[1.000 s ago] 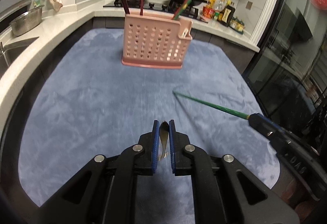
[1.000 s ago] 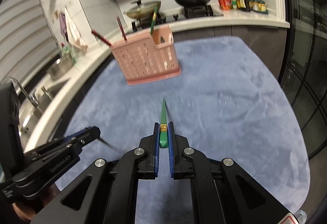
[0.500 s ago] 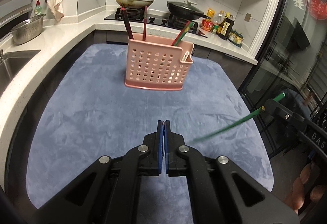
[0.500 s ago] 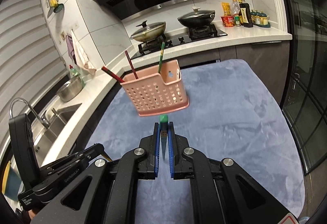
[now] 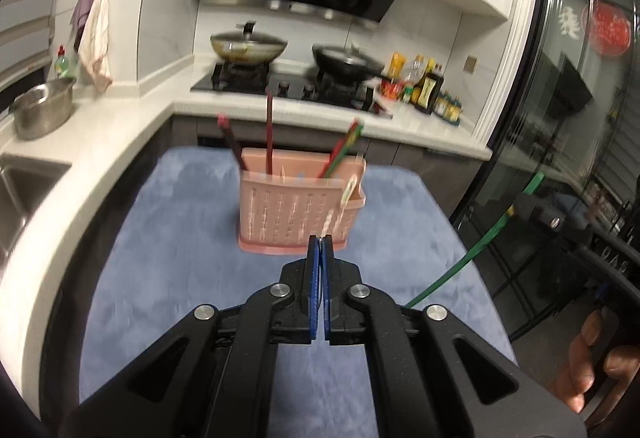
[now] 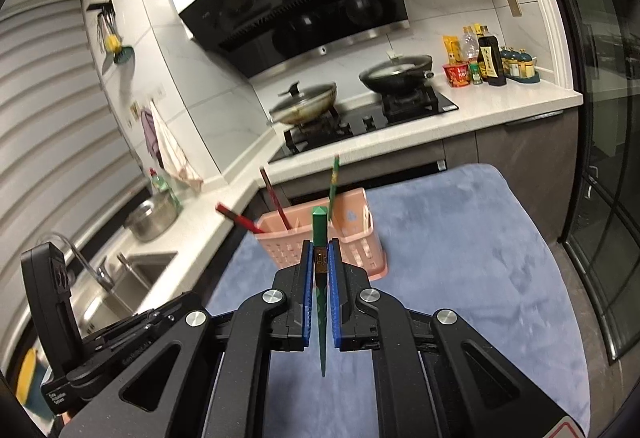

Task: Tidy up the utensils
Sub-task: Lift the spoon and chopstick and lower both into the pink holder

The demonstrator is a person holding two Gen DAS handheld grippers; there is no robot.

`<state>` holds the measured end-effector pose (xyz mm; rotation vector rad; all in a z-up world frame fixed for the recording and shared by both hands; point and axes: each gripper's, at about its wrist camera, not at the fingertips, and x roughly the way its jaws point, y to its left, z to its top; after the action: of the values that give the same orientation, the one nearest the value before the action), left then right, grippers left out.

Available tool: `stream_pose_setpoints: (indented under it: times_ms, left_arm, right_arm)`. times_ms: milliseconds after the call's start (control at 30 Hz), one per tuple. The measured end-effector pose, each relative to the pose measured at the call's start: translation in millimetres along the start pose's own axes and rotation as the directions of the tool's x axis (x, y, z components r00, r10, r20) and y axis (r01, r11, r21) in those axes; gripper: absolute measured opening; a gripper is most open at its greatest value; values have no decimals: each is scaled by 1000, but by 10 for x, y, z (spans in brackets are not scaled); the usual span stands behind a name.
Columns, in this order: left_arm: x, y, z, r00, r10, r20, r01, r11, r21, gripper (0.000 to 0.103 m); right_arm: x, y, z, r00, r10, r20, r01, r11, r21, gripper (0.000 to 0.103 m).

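Observation:
A pink perforated utensil basket stands on the blue mat and holds red chopsticks and a red-green one. It also shows in the right wrist view. My left gripper is shut in the air just in front of the basket; a thin metal edge shows between its pads, and I cannot tell what it is. My right gripper is shut on a green chopstick, held upright with its tip pointing down. The chopstick shows at the right of the left wrist view.
A white L-shaped counter wraps the mat, with a sink and a steel pot on the left. A stove with two pans and bottles stand behind. A glass door is on the right.
Both grippers have risen off the mat and moved toward the basket. The right one lifted the green chopstick and turned it upright. The spoon seen in the left gripper has narrowed to a thin edge.

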<state>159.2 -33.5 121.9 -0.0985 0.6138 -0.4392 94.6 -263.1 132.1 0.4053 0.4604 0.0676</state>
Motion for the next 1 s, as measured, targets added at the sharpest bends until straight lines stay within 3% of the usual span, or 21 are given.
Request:
stream_pose_setpoints:
  times_ms: [267,533,667,1000]
  left_arm:
    - [21,65,727,993,-41,109,43,999,-18,1]
    - [174,191,1212,981,-66,183,74,997,-33,1]
    - [310,270,1373,976,-93,199,107,992,-60,1]
    - [740,324,1443,987,-36,158,46,997,-60,1]
  right_arm:
    - [245,78,492,998,21,64,-21,1000,-2,7]
    - [657,124,919,995,53,84,-55,998,22,7]
    - [841,80,1080,993,64,95,-70,996,54,7]
    - [1279,45,1289,992,28,126,-36,998,60,7]
